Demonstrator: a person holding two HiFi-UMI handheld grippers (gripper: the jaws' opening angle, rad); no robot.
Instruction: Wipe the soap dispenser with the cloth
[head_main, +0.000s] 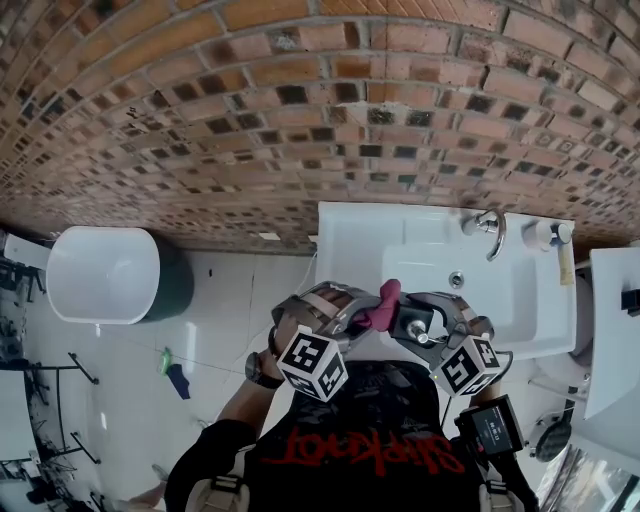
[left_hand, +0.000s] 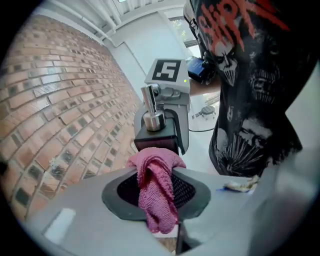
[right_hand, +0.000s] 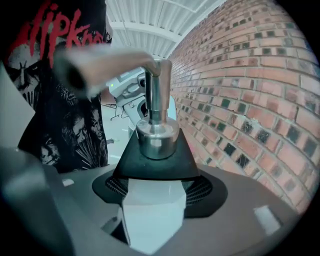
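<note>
Left gripper (head_main: 358, 316) is holding cloth (head_main: 384, 304) just beside soap dispenser (head_main: 412, 323); right gripper (head_main: 438, 322) is gripping it near sink (head_main: 540, 300).

Brick wall (head_main: 300, 100) behind a white sink (head_main: 350, 240), pale tiled floor (head_main: 230, 320)

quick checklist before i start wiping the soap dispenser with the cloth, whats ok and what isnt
1. cloth clamped in left gripper: ok, the pads pinch it.
2. soap dispenser held by right gripper: ok, jaws closed on its white body.
3. free cloth past the jaws for wiping: ok, a bunch sticks out.
4. cloth touching the soap dispenser: cannot tell, they sit very close together.
5. steel pump clear of the cloth: ok.
</note>
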